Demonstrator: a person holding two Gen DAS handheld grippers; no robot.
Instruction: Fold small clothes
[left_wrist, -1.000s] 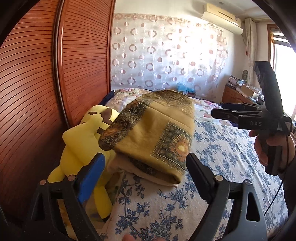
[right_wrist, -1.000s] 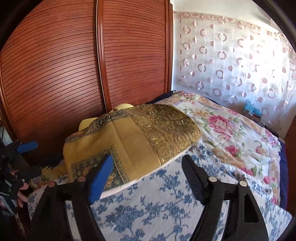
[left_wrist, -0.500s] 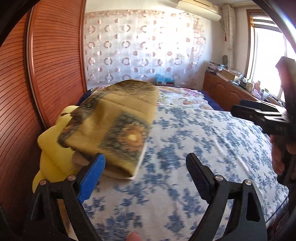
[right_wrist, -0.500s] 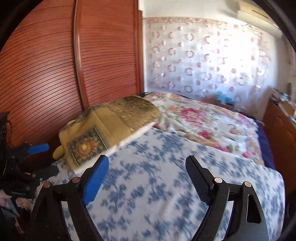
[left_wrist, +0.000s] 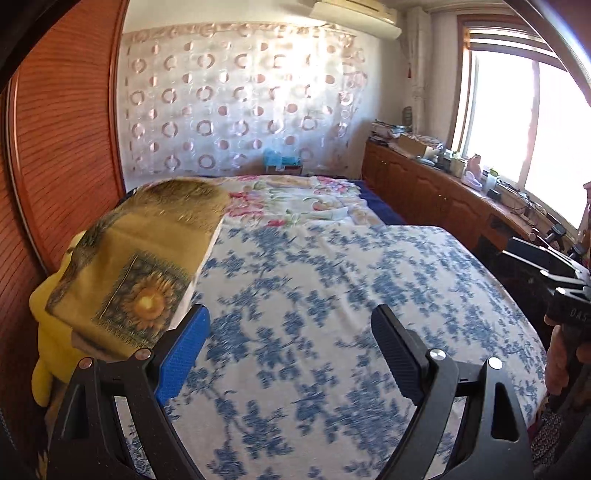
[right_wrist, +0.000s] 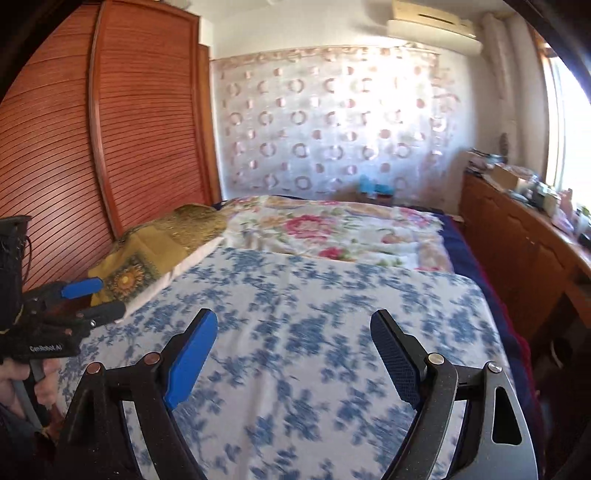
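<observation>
Left gripper (left_wrist: 290, 354) — agape, empty — beside folded cloth (left_wrist: 136, 269)

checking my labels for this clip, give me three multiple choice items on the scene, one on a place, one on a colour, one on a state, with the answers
1. Where does the folded yellow cloth lie?
A. on the wooden cabinet
B. at the bed's edge beside the wardrobe
C. on the floor

2. What colour is the pattern on the near bedsheet?
A. blue
B. green
C. black

3. How do the jaws of the left gripper stand?
A. shut on the cloth
B. shut on nothing
C. open, holding nothing

Answers:
1 B, the cloth sits by the slatted wardrobe, partly over a yellow plush toy.
2 A, blue flowers on white.
3 C, only bedsheet shows between the fingers; the right gripper is open too.
</observation>
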